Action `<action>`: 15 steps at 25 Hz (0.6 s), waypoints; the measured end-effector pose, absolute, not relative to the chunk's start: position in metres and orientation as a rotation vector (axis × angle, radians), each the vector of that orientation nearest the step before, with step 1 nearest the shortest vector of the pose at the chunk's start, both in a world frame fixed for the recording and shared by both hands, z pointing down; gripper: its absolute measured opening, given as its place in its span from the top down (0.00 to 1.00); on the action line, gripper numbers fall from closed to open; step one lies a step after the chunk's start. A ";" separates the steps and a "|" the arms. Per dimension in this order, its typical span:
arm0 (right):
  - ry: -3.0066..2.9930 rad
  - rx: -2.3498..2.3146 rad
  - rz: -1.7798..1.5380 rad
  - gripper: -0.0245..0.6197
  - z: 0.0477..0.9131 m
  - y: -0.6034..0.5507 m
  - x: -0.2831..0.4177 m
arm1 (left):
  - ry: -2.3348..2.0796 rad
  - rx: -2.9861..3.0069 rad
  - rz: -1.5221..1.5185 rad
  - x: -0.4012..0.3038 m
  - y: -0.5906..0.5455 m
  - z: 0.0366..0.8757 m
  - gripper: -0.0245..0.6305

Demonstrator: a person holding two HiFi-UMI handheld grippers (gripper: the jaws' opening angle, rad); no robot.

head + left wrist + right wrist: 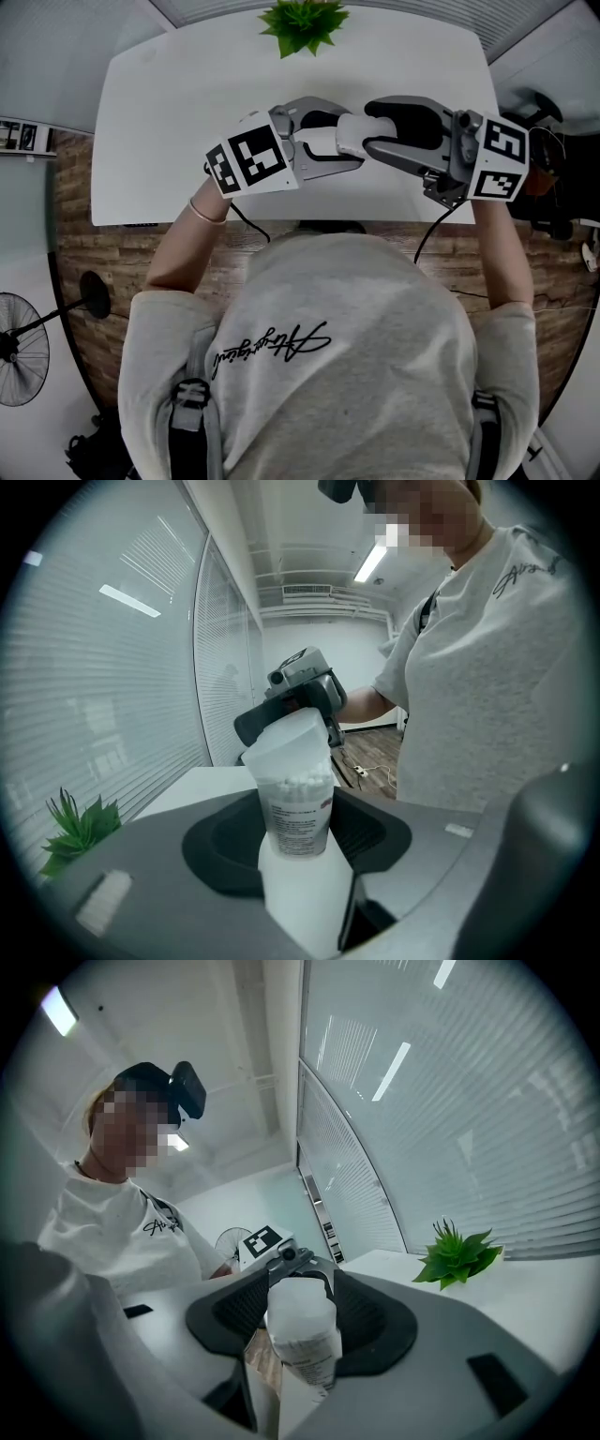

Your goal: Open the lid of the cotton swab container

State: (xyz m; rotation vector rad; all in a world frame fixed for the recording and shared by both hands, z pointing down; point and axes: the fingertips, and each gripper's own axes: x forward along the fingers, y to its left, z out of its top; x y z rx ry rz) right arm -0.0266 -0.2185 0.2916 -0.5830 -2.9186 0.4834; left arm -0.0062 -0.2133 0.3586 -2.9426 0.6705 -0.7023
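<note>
1. Swab container (349, 134): held level above the near edge of the white table (169, 141), at 12 o'clock from the person.
2. Left tongs (319, 145): clamped on the container's body from 9 o'clock.
3. Right tongs (380, 133): clamped on the lid (286, 741) from 3 o'clock.
4. Progress: both grips set. Lid apparently still seated, perhaps slightly tilted. Remaining: working it free.

Container (296, 803) label unreadable; plant (302, 25) clipped by top edge.
</note>
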 end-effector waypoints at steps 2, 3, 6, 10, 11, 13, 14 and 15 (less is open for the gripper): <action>-2.930 -0.573 0.461 0.62 0.290 -0.219 -0.027 | 0.672 -2.945 -0.693 -0.006 -0.214 0.358 0.65; -2.935 -0.565 0.454 0.62 0.290 -0.219 -0.027 | 0.674 -2.946 -0.687 -0.006 -0.215 0.357 0.65; -2.952 -0.547 0.440 0.62 0.287 -0.220 -0.027 | 0.679 -2.961 -0.661 -0.005 -0.216 0.355 0.65; -2.962 -0.519 0.395 0.62 0.288 -0.221 -0.027 | 0.691 -2.978 -0.658 -0.005 -0.217 0.356 0.65; -2.966 -0.511 0.403 0.62 0.287 -0.222 -0.027 | 0.692 -2.982 -0.659 -0.005 -0.216 0.356 0.65; -2.976 -0.498 0.425 0.61 0.286 -0.224 -0.026 | 0.693 -2.986 -0.659 -0.005 -0.216 0.356 0.65; -2.979 -0.494 0.420 0.61 0.285 -0.225 -0.026 | 0.692 -2.987 -0.661 -0.005 -0.217 0.356 0.65; -2.979 -0.489 0.403 0.61 0.285 -0.226 -0.026 | 0.691 -2.987 -0.665 -0.005 -0.218 0.356 0.65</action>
